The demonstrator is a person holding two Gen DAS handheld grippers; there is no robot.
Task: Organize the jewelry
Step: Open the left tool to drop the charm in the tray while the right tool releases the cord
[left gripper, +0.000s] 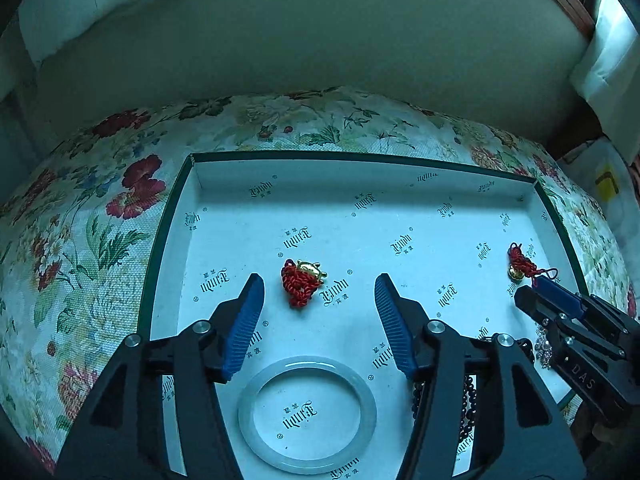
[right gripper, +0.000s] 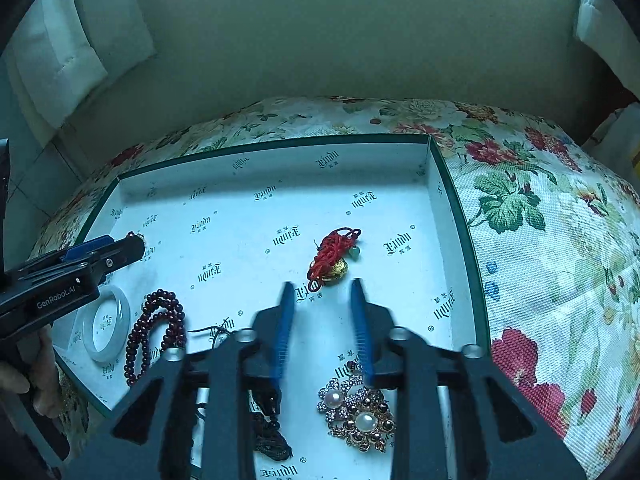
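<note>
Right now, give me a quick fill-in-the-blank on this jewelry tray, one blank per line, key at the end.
1. The pale jade bangle lies flat on the tray floor, just below the ____ gripper.
2. Both grippers are ____, holding nothing; the right gripper points at a red cord charm.
3. The cord on the gold charm ahead of the left gripper is ____.
4. The string of dark beads lies between the bangle and the ____ gripper.

Missing words: left; open; red; right

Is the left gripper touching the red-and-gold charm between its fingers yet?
Apart. In the left wrist view the left gripper is open, and white tray floor shows on both sides of the red-and-gold charm, between it and each blue finger.
</note>
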